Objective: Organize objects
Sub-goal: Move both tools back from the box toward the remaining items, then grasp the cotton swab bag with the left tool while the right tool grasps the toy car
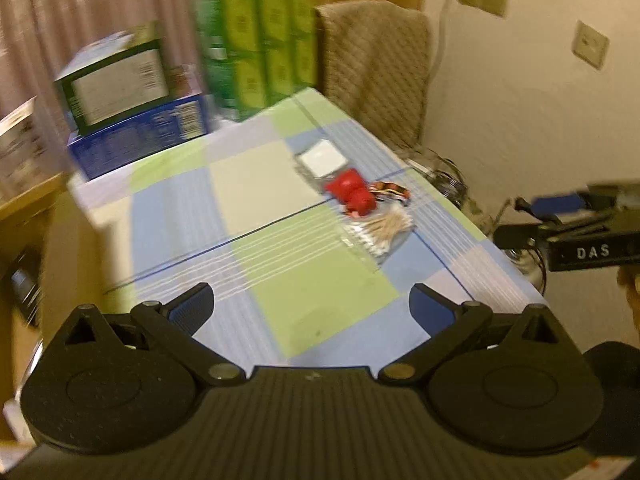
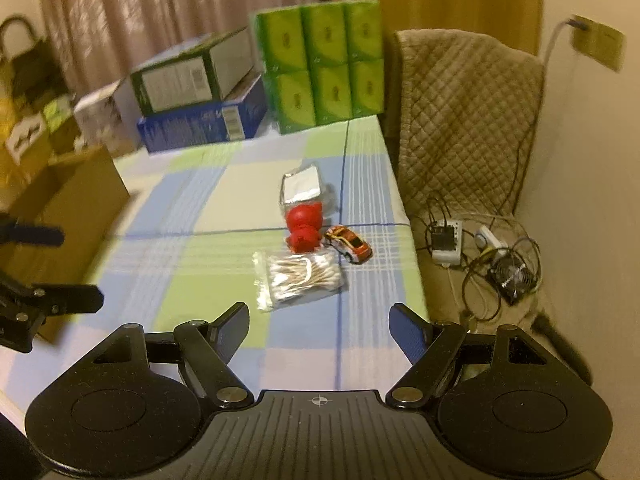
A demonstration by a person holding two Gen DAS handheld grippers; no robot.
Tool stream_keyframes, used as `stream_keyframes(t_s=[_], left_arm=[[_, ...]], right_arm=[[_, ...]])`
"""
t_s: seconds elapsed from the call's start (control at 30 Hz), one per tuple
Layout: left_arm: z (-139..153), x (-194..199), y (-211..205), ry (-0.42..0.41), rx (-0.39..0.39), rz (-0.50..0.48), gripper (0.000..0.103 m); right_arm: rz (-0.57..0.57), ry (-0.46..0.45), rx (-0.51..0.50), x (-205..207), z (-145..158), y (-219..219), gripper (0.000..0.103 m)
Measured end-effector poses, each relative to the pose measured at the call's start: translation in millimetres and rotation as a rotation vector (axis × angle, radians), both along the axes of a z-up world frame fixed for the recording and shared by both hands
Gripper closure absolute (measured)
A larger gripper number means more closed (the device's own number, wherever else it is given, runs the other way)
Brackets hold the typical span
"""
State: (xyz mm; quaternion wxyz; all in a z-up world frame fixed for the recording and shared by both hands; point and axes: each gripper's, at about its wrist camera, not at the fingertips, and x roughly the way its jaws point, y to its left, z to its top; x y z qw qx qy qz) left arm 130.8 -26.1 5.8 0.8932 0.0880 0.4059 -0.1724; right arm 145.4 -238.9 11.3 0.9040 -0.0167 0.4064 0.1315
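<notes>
Ahead of the right gripper (image 2: pixel 318 326), jaws spread wide and holding nothing: a bag of cotton swabs (image 2: pixel 298 276) on the checked tablecloth (image 2: pixel 192 208). Just beyond, touching or nearly so, a red toy (image 2: pixel 303 227), a toy car (image 2: pixel 348 243) beside it, and a clear packet (image 2: pixel 301 188) behind. Left gripper (image 1: pixel 312 308) likewise wide and empty, well short of the cluster. Farther back, stacked boxes (image 2: pixel 192 92) and green tissue packs (image 2: pixel 320 68); nothing between grippers and swabs.
</notes>
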Motion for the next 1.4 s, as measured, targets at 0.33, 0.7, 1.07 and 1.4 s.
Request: stream_keyframes(t_s=[0.33, 0.7, 1.07, 1.4], left_arm=[[-56, 72, -60, 0.054, 0.057, -0.186, 0.006], [-108, 119, -116, 0.052, 0.136, -0.420, 0.016], [-131, 138, -124, 0.109, 0.149, -0.449, 0.068], [-116, 109, -47, 0.187, 0.108, -0.143, 0.078]], right_arm=[[0.133, 0.041, -0.118, 73, -49, -18, 0.041], [0.179, 0.071, -0.139, 124, -84, -26, 0.048], [0.270, 0.074, -0.116, 153, -97, -11, 0.048], [0.349, 0.088, -0.200, 173, -114, 20, 0.064]])
